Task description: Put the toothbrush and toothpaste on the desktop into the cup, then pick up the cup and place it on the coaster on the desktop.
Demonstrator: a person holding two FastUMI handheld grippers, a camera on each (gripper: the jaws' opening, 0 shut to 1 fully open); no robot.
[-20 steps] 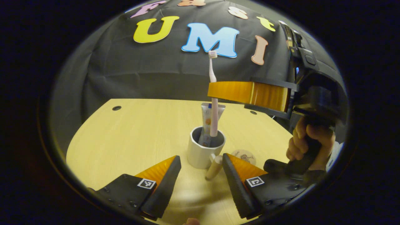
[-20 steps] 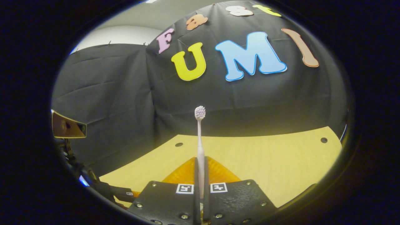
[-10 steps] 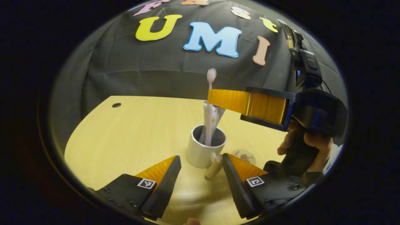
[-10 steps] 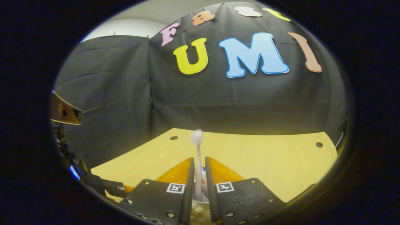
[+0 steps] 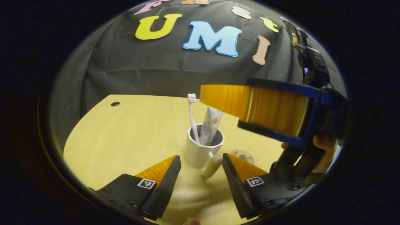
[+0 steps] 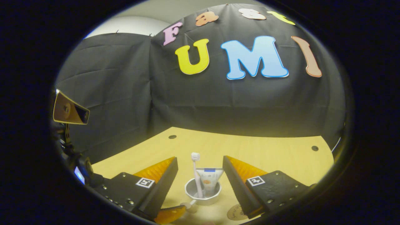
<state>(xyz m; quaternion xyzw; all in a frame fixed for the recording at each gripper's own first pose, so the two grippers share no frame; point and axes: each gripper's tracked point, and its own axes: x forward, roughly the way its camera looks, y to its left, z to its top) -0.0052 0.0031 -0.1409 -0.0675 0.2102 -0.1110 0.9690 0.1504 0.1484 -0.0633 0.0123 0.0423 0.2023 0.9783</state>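
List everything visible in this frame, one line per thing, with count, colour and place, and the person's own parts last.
cup: 1, white with a tan handle, on the desktop, ahead of the left gripper.
toothbrush: 1, pale pink, standing in the cup, leaning left.
toothpaste: 1, white printed tube, standing in the cup beside the toothbrush.
coaster: 1, pale round with a dark print, on the desktop right of the cup.
desktop: 1, light wood, with small dark holes.
left gripper: 1, open, low over the desktop.
right gripper: 1, open, above the cup.
hand: 1, on the right gripper's grip.
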